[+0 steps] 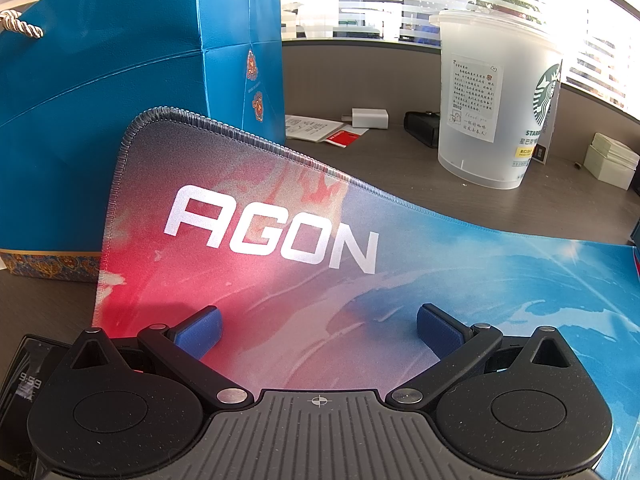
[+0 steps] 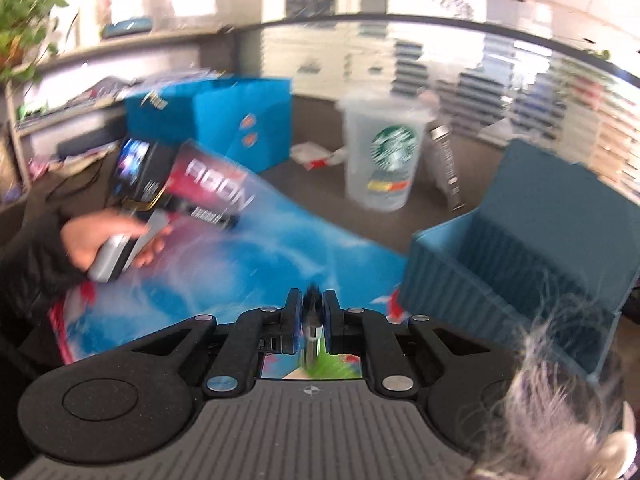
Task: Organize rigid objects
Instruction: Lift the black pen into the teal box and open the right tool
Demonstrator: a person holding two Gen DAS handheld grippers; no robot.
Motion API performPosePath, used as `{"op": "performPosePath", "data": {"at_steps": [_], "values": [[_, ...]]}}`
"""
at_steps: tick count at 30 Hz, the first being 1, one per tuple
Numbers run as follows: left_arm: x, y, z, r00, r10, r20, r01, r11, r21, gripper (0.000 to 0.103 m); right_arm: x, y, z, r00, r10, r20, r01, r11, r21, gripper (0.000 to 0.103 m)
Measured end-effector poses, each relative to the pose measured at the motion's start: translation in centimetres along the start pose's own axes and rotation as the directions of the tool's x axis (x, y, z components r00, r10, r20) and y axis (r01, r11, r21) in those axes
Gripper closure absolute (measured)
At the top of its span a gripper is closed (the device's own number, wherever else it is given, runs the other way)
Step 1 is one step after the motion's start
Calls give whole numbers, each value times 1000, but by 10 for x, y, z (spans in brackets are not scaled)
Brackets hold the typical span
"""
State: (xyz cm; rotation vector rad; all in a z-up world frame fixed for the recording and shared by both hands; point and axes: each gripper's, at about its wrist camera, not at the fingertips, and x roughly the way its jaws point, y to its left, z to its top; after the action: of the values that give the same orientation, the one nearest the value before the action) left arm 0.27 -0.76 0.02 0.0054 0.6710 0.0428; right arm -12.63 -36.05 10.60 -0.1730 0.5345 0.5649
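**Right gripper clamped, left spread**

Right gripper [image 2: 311,322] pinches a thin blurred object [image 2: 313,330] above the mouse mat [image 2: 256,256]; left gripper [image 1: 319,326] hovers wide apart over it. Beyond on the desk [image 1: 400,160]: blue box [image 2: 520,248], plastic cup [image 1: 488,92], blue bag [image 1: 120,60], window blinds behind

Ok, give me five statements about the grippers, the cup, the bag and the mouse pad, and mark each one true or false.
1. The left gripper has its jaws spread wide with nothing between them. True.
2. The right gripper is open and empty. False: its jaws are closed on a thin object, too blurred to identify.
3. The Starbucks cup lies tipped on its side. False: it stands upright on the desk.
4. The AGON mouse pad has one corner curled up beside the blue gift bag. True.
5. The blue gift bag stands to the right of the cup. False: it stands left of it.
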Motion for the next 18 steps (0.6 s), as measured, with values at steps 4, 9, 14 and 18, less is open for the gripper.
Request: {"op": "performPosePath", "data": {"at_steps": [4,9,14,18], "values": [[0,1,0,1000,0,0,0,1000,0,0,-10,-25,15,999,-23,46,20,998,57,93],[0,1,0,1000,0,0,0,1000,0,0,-23,-55,41,989,-64,131,50,993,105,93],[0,0,0,1000,0,0,0,1000,0,0,-29,-85,67,964,-129,232,97,984,147,93],[0,-1,0,1000,0,0,0,1000,0,0,-11,-109,73,953,-186,238,145,973,180,93]]}}
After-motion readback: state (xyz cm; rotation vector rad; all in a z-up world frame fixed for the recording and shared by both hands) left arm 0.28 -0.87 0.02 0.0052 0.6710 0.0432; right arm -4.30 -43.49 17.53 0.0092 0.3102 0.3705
